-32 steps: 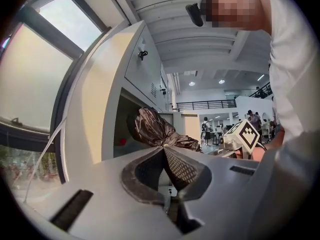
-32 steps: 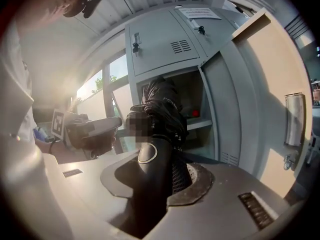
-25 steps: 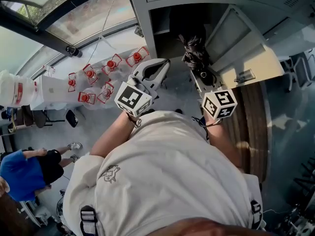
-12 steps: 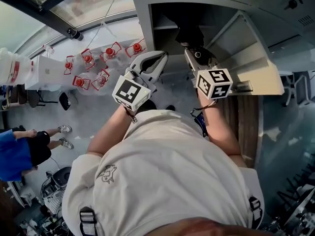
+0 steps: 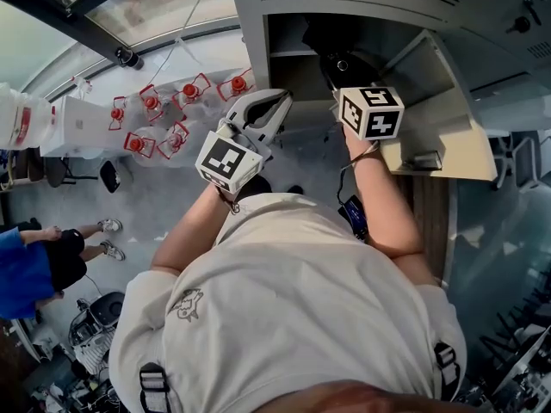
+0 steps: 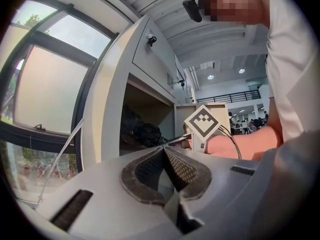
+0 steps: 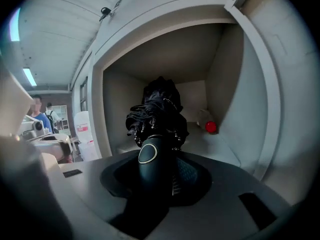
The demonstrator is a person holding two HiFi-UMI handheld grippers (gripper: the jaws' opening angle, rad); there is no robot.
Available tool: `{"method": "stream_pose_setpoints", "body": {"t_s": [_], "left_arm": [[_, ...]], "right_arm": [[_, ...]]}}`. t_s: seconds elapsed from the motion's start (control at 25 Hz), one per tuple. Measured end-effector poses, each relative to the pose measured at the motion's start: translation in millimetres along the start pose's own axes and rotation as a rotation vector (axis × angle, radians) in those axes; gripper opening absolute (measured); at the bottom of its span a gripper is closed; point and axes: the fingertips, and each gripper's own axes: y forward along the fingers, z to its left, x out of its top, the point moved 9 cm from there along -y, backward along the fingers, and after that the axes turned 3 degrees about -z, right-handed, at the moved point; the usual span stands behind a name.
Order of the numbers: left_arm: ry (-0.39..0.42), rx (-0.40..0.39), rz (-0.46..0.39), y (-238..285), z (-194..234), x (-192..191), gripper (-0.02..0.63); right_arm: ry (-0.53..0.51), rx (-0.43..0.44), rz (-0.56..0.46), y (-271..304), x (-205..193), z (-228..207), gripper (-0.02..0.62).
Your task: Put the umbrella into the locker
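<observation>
A black folded umbrella (image 7: 157, 111) is held by its handle in my right gripper (image 7: 160, 169), which is shut on it. Its bunched canopy points into the open grey locker (image 7: 165, 54) and sits just inside the opening. In the head view the right gripper (image 5: 339, 65) reaches into the locker (image 5: 250, 41) with the umbrella (image 5: 320, 34) dark ahead of it. My left gripper (image 5: 267, 110) hangs in front of the locker's left post, shut and empty. In the left gripper view, that left gripper (image 6: 164, 150) shows its pads meeting, with the umbrella (image 6: 145, 134) beyond in the compartment.
The locker door (image 5: 439, 127) stands swung open on the right. A bottle with a red cap (image 7: 210, 126) lies at the back right of the compartment. Packs of red-capped water bottles (image 5: 172, 114) sit on the floor at left. A person in blue (image 5: 26, 274) stands farther left.
My right gripper has carried the umbrella forward, from in front of the locker into its opening. The left gripper has shifted only slightly.
</observation>
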Motion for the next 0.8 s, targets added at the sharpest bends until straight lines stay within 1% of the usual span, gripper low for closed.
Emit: {"method": "stream_pose_setpoints", "body": {"t_s": [0.36,0.52,0.8], "left_arm": [[0.001,-0.001,-0.002,3.3,7.8,1.5,0.012],[-0.004,0.003,0.002,2.5,10.9,0.3,0.012],[-0.01,0.011,0.005,-0.2,12.5,-1.4,0.012]], "right_arm": [[-0.057,-0.023,0.024,35.7,36.8,-14.8,0.149],[-0.065,-0.013,0.048,51.8,43.5,-17.6,0.15],[-0.084,-0.052,0.12,68.6,51.1,-33.7,0.15]]}}
